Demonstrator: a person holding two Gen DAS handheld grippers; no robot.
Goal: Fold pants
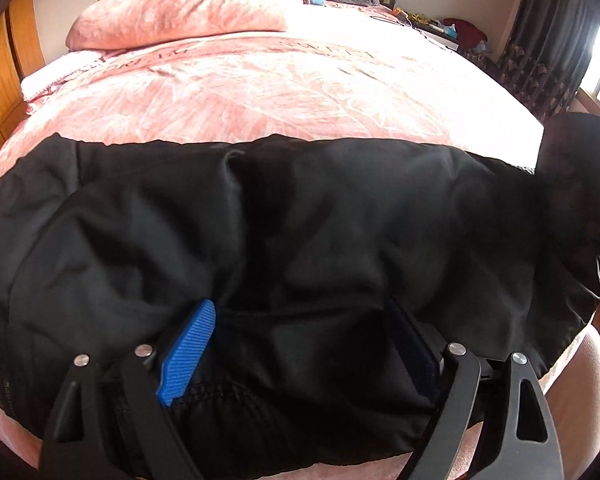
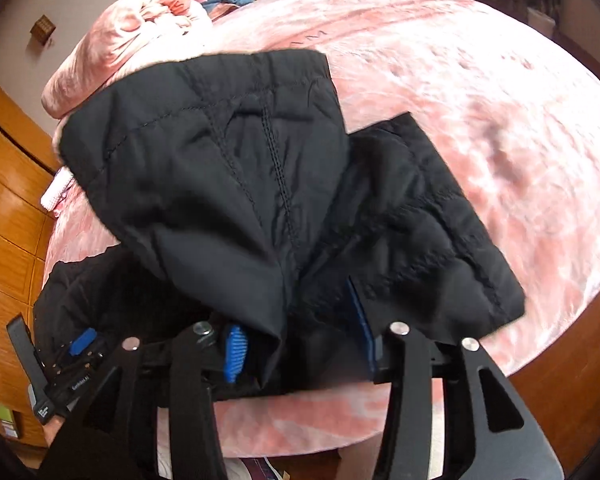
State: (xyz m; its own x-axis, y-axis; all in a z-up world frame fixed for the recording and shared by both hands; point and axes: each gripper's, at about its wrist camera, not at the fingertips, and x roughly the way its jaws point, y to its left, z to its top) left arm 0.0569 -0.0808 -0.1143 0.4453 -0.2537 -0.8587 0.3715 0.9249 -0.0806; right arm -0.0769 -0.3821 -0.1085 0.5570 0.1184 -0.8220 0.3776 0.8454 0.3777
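The left gripper (image 1: 304, 344) sits low over the near edge of the pants (image 1: 300, 220), its jaws spread wide with black cloth lying between the blue pads (image 1: 188, 348) but not pinched; it is open. It points steeply down onto the near hem.

The right gripper (image 2: 300, 336), seen in its own view, also tilts steeply down. A bunched fold of the pants (image 2: 236, 168) runs between its jaws; the cloth drapes over the pads there, so whether they press on it cannot be told. The left gripper (image 2: 80, 344) shows at the lower left of that view, just beside the dark cloth.

The step in hand looks like a cross fold: one end of the pants is lifted and doubled over toward the rest, which lies flat across the near part of the bed (image 1: 300, 92). Next, I judge, the raised end must be laid squarely on the lower layer, edges matched, while the left gripper steadies or pinches the near hem.

Beyond, pink pillows (image 1: 188, 12) lie at the far side of the bed.
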